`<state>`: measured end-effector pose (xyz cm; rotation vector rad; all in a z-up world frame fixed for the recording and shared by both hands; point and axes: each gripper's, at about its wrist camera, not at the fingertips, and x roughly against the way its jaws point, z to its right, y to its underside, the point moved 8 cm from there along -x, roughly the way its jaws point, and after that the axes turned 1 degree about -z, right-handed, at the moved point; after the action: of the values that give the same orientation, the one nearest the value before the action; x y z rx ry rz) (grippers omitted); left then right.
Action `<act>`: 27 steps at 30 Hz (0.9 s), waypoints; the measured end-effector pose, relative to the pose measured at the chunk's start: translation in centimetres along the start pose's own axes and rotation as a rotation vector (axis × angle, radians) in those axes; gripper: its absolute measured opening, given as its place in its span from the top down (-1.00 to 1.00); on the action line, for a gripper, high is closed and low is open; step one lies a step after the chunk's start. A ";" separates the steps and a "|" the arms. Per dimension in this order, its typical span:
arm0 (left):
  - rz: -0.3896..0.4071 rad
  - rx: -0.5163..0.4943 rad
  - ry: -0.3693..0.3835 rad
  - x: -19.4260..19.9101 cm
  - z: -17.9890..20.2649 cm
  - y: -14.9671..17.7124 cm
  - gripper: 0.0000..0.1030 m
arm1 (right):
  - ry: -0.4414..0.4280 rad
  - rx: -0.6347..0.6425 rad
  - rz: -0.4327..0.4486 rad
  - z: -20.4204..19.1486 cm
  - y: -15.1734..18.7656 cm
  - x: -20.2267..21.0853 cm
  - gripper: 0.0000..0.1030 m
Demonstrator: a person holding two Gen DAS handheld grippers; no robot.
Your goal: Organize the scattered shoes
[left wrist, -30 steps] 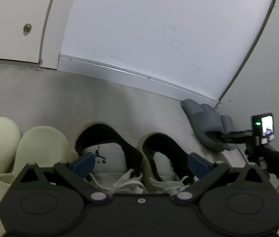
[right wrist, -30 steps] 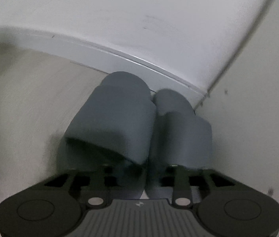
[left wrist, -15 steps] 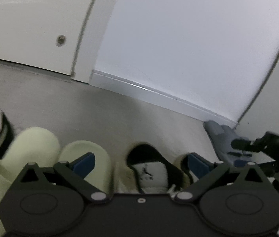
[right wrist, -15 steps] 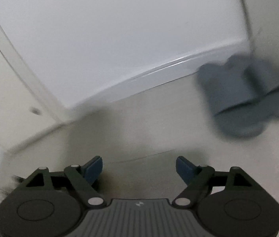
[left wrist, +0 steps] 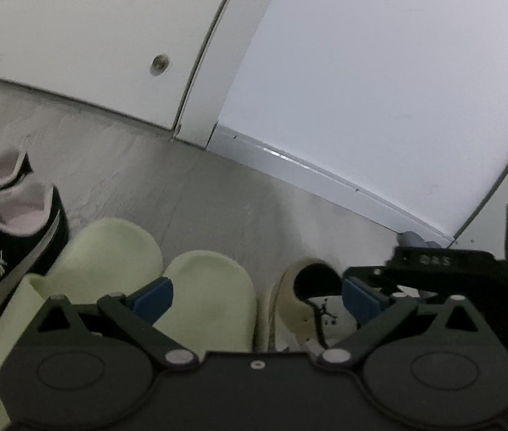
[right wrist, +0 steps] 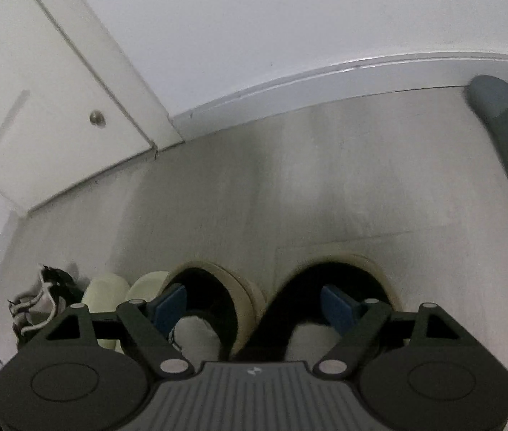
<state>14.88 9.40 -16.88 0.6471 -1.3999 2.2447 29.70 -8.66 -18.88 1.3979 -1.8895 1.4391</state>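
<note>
Shoes stand in a row on the grey floor. In the left wrist view my left gripper (left wrist: 255, 296) is open and empty above a pair of pale green slides (left wrist: 117, 262) and a white and black sneaker (left wrist: 311, 301). A black Puma sneaker (left wrist: 9, 237) sits at the far left. My right gripper shows at the right edge. In the right wrist view my right gripper (right wrist: 254, 305) is open and empty above the two white and black sneakers (right wrist: 340, 280). The green slides (right wrist: 110, 287) and black sneaker (right wrist: 42, 294) lie to the left. Grey slippers (right wrist: 505, 115) rest by the baseboard at the right.
A white wall with a grey baseboard (right wrist: 326, 75) runs behind the shoes. A white door (left wrist: 74, 54) with a round metal fitting stands at the left. Bare grey floor (right wrist: 290, 179) lies between the shoe row and the wall.
My right gripper has let go of the grey slippers, opened, and swung left over the sneakers. My left gripper has shifted left from the sneakers to over the green slides.
</note>
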 end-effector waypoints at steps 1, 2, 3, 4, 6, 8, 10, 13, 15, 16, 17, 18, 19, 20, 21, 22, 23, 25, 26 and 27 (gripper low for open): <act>-0.003 0.002 -0.001 -0.1 -0.1 0.0 -0.98 | 0.024 0.005 -0.021 -0.2 -0.1 -0.8 -0.62; -0.010 0.010 -0.005 -0.3 -0.5 0.2 -0.98 | 0.045 0.013 -0.037 -0.5 0.1 -1.1 -0.62; -0.014 0.016 -0.008 -0.4 -0.7 0.3 -0.98 | 0.066 0.028 -0.049 -1.1 0.4 -1.1 -0.63; -0.016 0.024 -0.009 -0.5 -0.9 0.3 -0.98 | 0.092 0.043 -0.060 -1.4 0.4 -1.8 -0.65; -0.024 0.042 -0.009 -0.7 -1.3 0.4 -0.98 | 0.122 0.055 -0.068 -1.6 0.3 -2.3 -0.67; -0.033 0.063 -0.007 -1.0 -1.7 0.6 -0.98 | 0.158 0.069 -0.077 -1.9 0.3 -3.3 -0.69; -0.042 0.076 -0.007 -1.2 -1.9 0.8 -0.98 | 0.198 0.073 -0.091 -2.3 0.3 -4.8 -0.74; -0.044 0.075 -0.008 -1.4 -2.1 0.8 -0.98 | 0.258 0.093 -0.086 -2.5 0.6 -5.7 -0.81; -0.036 0.066 -0.008 -1.2 -2.1 0.7 -0.98 | 0.295 0.110 -0.058 -2.7 0.8 -6.2 -0.82; -0.031 0.066 -0.007 -1.0 -2.1 0.5 -0.98 | 0.302 0.111 -0.037 -2.7 0.8 -6.1 -0.79; -0.026 0.066 -0.007 -0.9 -2.1 0.4 -0.98 | 0.301 0.101 -0.014 -2.5 0.9 -5.9 -0.73; -0.021 0.066 -0.006 -0.8 -2.1 0.3 -0.98 | 0.300 0.091 0.008 -2.4 0.9 -5.6 -0.70; -0.016 0.068 -0.005 -0.6 -2.2 0.2 -0.98 | 0.298 0.083 0.032 -2.2 1.0 -5.4 -0.62; -0.011 0.071 -0.005 -0.5 -2.2 0.1 -0.98 | 0.295 0.078 0.056 -2.1 1.1 -5.0 -0.56; -0.007 0.073 -0.003 -0.3 -2.2 0.0 -0.98 | 0.291 0.076 0.077 -2.1 1.2 -4.7 -0.53; -0.004 0.073 -0.003 -0.3 -2.3 -0.1 -0.98 | 0.286 0.073 0.108 -2.0 1.3 -4.3 -0.49; 0.005 0.072 -0.003 -0.1 -2.2 -0.3 -0.98 | 0.280 0.070 0.138 -2.0 1.4 -3.7 -0.48; 0.018 0.064 -0.002 0.1 -2.1 -0.7 -0.98 | 0.270 0.077 0.193 -2.2 1.7 -2.6 -0.46; 0.028 0.055 0.000 0.4 -1.8 -0.9 -0.98 | 0.259 0.083 0.230 -2.3 1.9 -1.8 -0.44; 0.039 0.047 0.003 0.7 -1.6 -1.1 -0.98 | 0.248 0.088 0.268 -2.5 2.2 -1.0 -0.42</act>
<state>14.72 11.37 -16.27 0.6371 -1.3736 2.3137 27.63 -6.08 -19.71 0.9741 -1.9237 1.7506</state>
